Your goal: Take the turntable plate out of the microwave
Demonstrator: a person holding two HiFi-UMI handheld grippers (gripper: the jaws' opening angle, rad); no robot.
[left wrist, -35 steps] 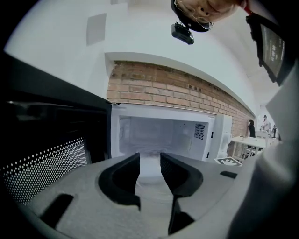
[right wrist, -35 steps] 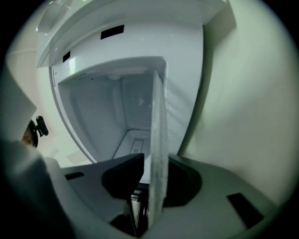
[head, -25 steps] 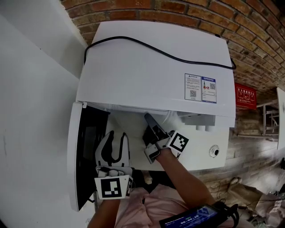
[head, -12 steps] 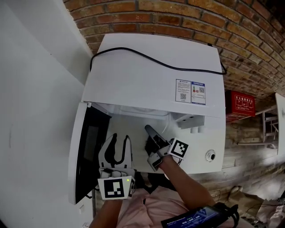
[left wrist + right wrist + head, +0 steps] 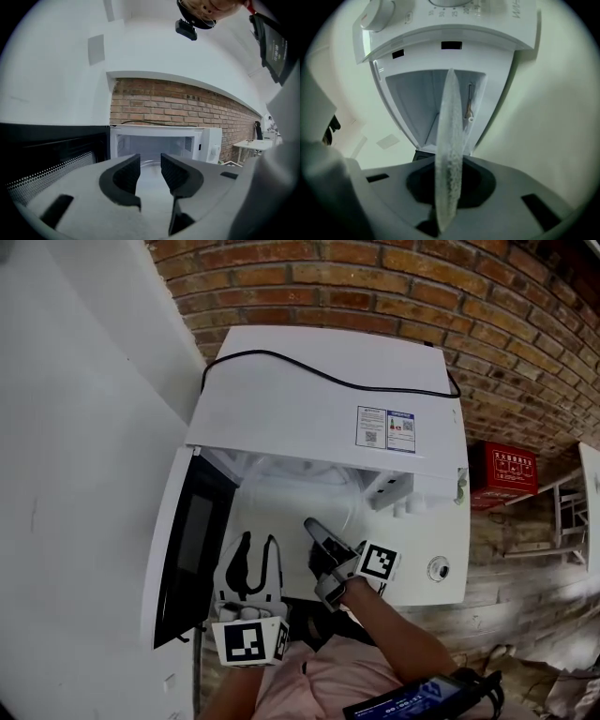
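Up against the brick wall [image 5: 375,287] sits the white microwave [image 5: 319,381], a black cable [image 5: 309,367] snaking across its top and two printed stickers [image 5: 384,427] near the front edge. Its door [image 5: 183,540] is swung wide open to the left, dark window facing in, and the pale cavity is in plain sight.

Now look at the right gripper [image 5: 311,523]: its jaws are clamped on the near rim of the glass turntable plate [image 5: 449,140]. In the right gripper view the plate shows edge-on, a frosted, speckled strip running straight up between the two dark pads, with the open cavity behind it. That gripper is rolled onto its side, so the microwave's control panel appears tipped over at the top of that view. From overhead the plate is at the mouth of the oven, its clear curved rim reaching back into the opening. How much of it is already past the front I can't say.

And the left gripper [image 5: 259,540] hovers just beside, in front of the door side of the opening, jaws parted with nothing between them. The left gripper view looks through that gap straight into the cavity.

Each gripper carries its marker cube, the right one [image 5: 378,562] and the left one [image 5: 247,641], close to the person's pink sleeve [image 5: 319,671]. The dial [image 5: 438,568] shows at the right.
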